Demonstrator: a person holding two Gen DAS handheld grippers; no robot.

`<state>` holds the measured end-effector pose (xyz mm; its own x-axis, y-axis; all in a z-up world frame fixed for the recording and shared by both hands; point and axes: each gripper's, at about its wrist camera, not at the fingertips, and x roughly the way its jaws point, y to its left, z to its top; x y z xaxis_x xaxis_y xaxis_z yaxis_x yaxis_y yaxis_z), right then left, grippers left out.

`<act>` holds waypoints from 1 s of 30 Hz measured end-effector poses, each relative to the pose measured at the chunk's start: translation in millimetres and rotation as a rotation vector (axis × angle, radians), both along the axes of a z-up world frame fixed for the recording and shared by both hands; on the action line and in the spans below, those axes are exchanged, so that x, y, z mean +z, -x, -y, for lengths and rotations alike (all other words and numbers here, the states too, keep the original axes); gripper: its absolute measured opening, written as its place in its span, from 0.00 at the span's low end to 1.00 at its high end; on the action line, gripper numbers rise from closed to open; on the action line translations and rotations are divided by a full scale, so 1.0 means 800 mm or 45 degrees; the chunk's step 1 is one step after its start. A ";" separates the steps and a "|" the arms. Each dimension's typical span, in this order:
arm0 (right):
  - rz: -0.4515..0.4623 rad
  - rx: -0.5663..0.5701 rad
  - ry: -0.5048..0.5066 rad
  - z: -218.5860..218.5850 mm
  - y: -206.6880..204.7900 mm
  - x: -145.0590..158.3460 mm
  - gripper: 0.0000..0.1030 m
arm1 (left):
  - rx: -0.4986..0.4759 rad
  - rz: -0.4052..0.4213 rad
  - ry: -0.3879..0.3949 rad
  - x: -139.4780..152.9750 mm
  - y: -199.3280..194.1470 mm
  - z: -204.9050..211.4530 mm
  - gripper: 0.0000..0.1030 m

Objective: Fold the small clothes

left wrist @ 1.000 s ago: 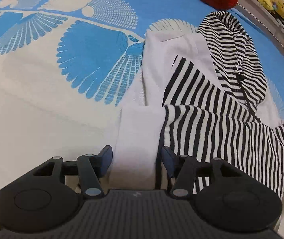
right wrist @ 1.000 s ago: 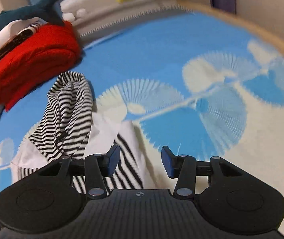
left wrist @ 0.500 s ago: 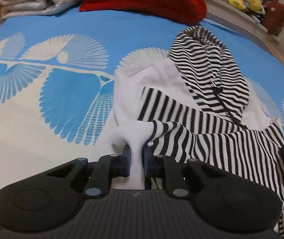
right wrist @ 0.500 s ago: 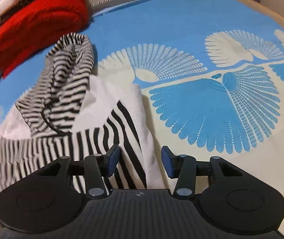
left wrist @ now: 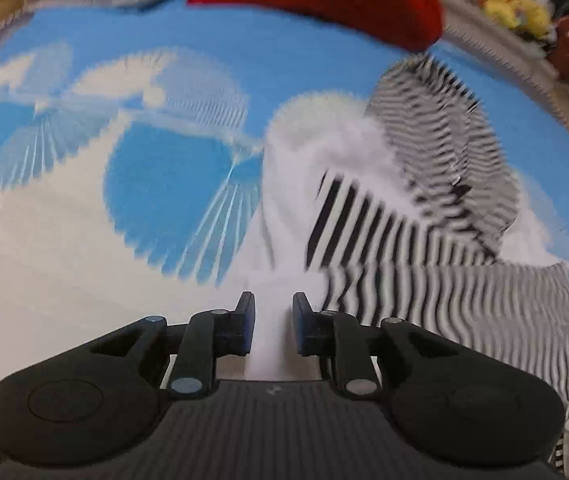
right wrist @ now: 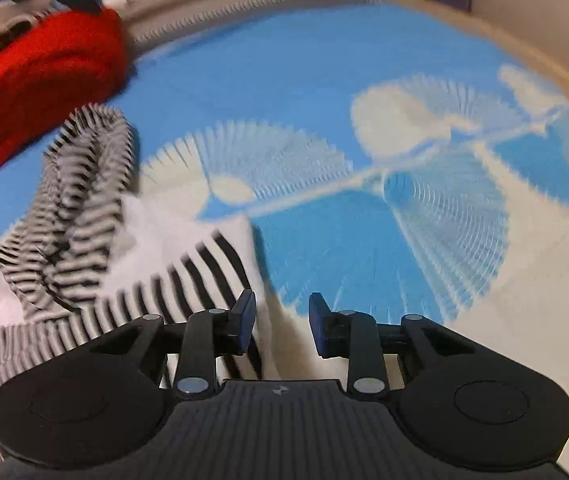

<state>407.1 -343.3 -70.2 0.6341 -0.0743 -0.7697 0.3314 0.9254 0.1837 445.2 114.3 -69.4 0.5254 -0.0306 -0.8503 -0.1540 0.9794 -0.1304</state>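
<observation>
On the bedspread (left wrist: 64,264): one striped hoodie (left wrist: 436,216); left tongs (left wrist: 272,322) opening around its white edge, right tongs (right wrist: 282,322) closing, 3 o'clock clear.

A home bedroom: patterned bedspread (left wrist: 64,264), plush toys (left wrist: 512,6).

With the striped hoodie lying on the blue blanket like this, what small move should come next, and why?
Probably finish closing the right tongs on the hoodie edge. They are closing, but only its white hem lies between the pads, not yet pinched. The left tongs, now opening slightly, have a white fold between them; both corners are needed to lift.
</observation>
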 end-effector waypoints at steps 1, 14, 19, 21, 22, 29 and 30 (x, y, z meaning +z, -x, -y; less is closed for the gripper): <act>0.027 0.053 -0.025 -0.004 0.004 0.010 0.31 | -0.034 0.028 0.023 0.008 0.002 0.002 0.20; -0.255 0.504 -0.022 -0.043 0.047 -0.026 0.31 | -0.260 -0.202 0.033 -0.031 0.022 0.024 0.26; -0.327 0.518 0.146 -0.064 0.061 -0.032 0.31 | -0.227 -0.271 -0.060 -0.033 0.034 0.029 0.38; -0.189 0.496 0.161 -0.069 0.077 0.008 0.31 | -0.209 -0.171 -0.034 -0.005 0.042 0.027 0.41; -0.116 0.489 0.168 -0.072 0.085 0.028 0.31 | -0.197 -0.116 -0.035 0.011 0.046 0.027 0.42; 0.099 0.375 0.177 -0.091 0.123 0.135 0.55 | -0.143 0.182 -0.117 0.094 0.064 0.048 0.75; 0.156 0.371 0.187 -0.096 0.127 0.145 0.58 | -0.138 0.210 -0.121 0.101 0.067 0.051 0.77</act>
<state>305.8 -266.8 45.6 0.7320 0.0194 -0.6810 0.0328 0.9974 0.0636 391.8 73.6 11.7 0.6558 -0.0184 -0.7547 -0.0313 0.9982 -0.0514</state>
